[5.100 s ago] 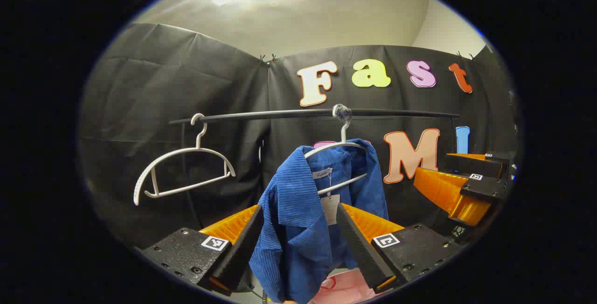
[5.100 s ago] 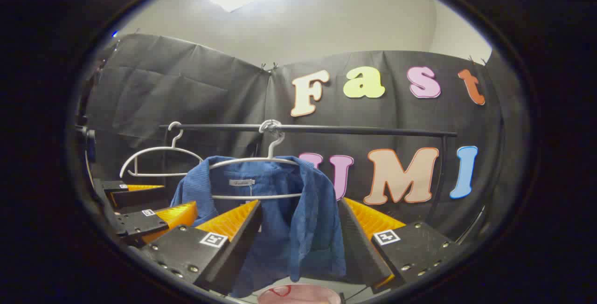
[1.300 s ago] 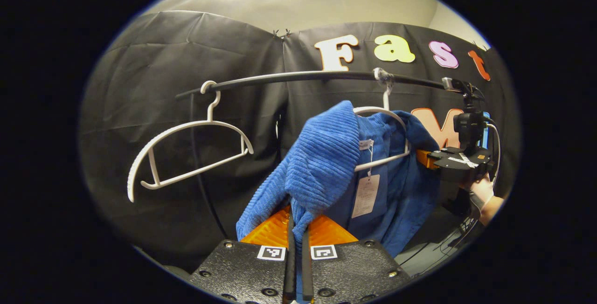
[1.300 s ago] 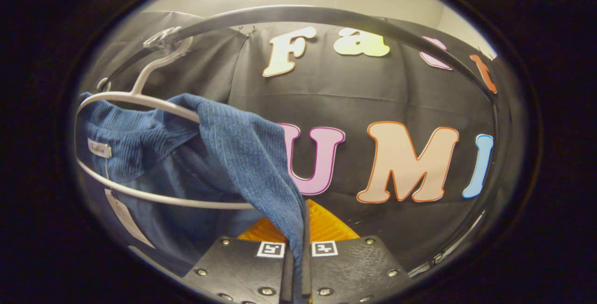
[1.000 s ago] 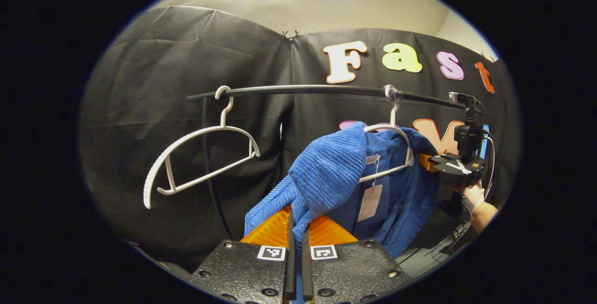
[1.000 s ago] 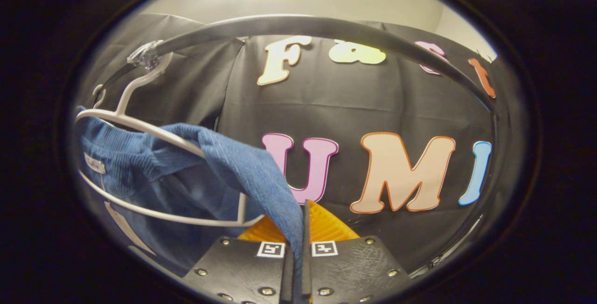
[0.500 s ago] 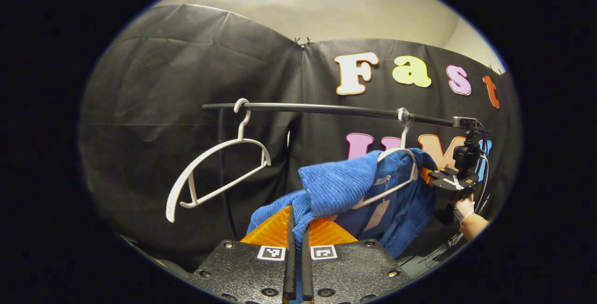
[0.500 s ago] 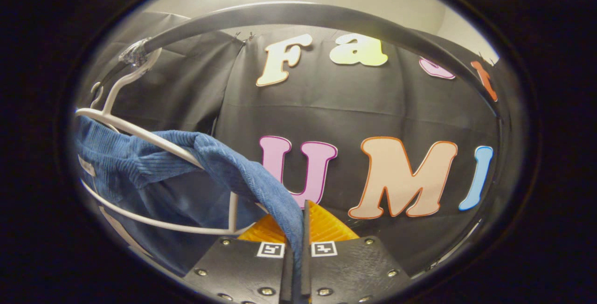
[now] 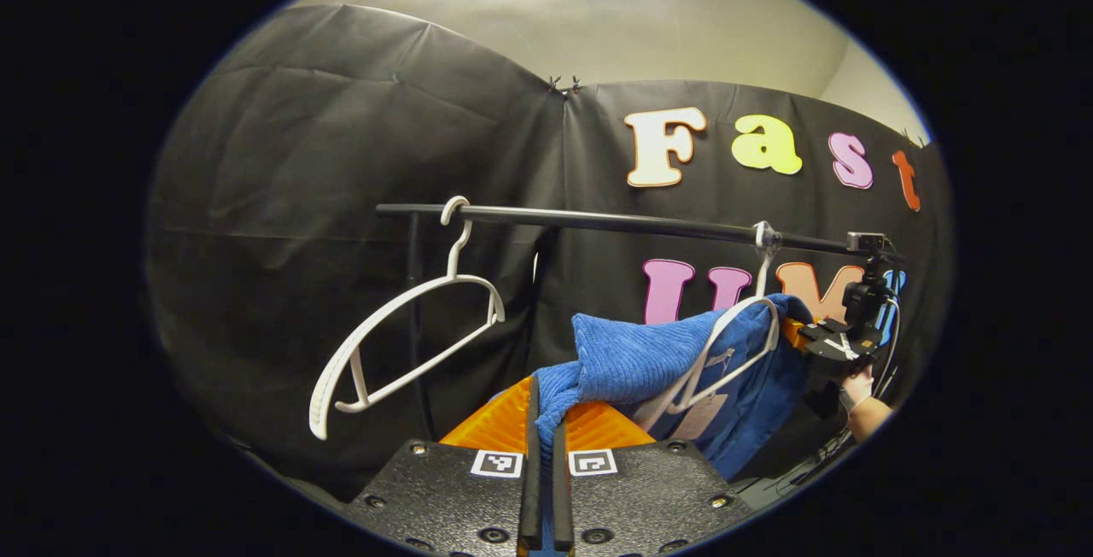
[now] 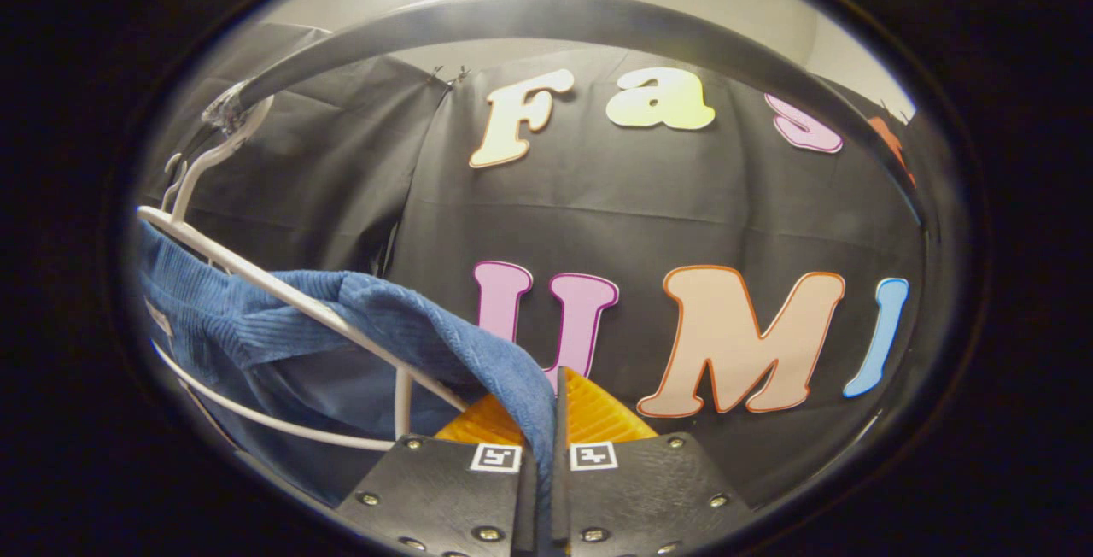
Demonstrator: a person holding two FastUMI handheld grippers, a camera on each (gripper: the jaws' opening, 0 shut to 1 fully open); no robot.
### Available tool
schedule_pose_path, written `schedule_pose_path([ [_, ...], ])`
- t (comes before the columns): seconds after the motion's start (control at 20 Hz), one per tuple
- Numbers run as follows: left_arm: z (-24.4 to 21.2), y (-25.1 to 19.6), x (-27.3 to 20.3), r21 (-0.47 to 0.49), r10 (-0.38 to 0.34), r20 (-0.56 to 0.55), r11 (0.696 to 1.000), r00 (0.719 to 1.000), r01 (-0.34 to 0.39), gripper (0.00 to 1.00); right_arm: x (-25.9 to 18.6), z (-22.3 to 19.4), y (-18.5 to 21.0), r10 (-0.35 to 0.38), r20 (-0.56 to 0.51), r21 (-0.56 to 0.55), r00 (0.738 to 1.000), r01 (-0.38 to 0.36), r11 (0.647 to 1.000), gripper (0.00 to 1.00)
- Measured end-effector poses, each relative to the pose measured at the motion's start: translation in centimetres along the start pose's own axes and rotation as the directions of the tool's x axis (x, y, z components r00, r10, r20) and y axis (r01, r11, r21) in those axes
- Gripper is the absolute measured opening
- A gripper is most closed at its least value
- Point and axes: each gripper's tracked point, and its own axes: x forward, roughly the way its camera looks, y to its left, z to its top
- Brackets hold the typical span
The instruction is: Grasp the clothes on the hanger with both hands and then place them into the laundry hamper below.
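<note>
A blue corduroy shirt (image 9: pixel 632 360) hangs partly slipped off a white hanger (image 9: pixel 726 343) on the black rail (image 9: pixel 615 219). My left gripper (image 9: pixel 543 420) is shut on the shirt's near shoulder, and the cloth stretches from its fingers toward the hanger. In the right gripper view, my right gripper (image 10: pixel 546 429) is shut on the other shoulder of the shirt (image 10: pixel 376 318), which drapes over the tilted hanger (image 10: pixel 282 292) at the left. In the left gripper view the right gripper (image 9: pixel 832 343) appears at the far right, held by a hand (image 9: pixel 858 390). A paper tag (image 9: pixel 704 416) dangles inside the shirt.
A second, bare white hanger (image 9: pixel 401 326) hangs at the rail's left end, beside the rack's upright post (image 9: pixel 416 318). The rail (image 10: pixel 555 19) arcs close above in the right gripper view. Black cloth walls stand behind the rack.
Both grippers, which closed on the shirt's shoulders, have moved down and back; the shirt slides further off the hanger, which tilts more steeply.
</note>
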Motion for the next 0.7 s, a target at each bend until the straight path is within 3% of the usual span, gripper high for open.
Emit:
schedule_pose_path([
  [0.7,-4.4,0.8,7.4,-0.026,-0.036,-0.054,0.999,0.998,0.035,0.06,1.2,-4.2,-1.5,-0.045,-0.074,-0.024,0.996,0.044,0.999,0.08],
])
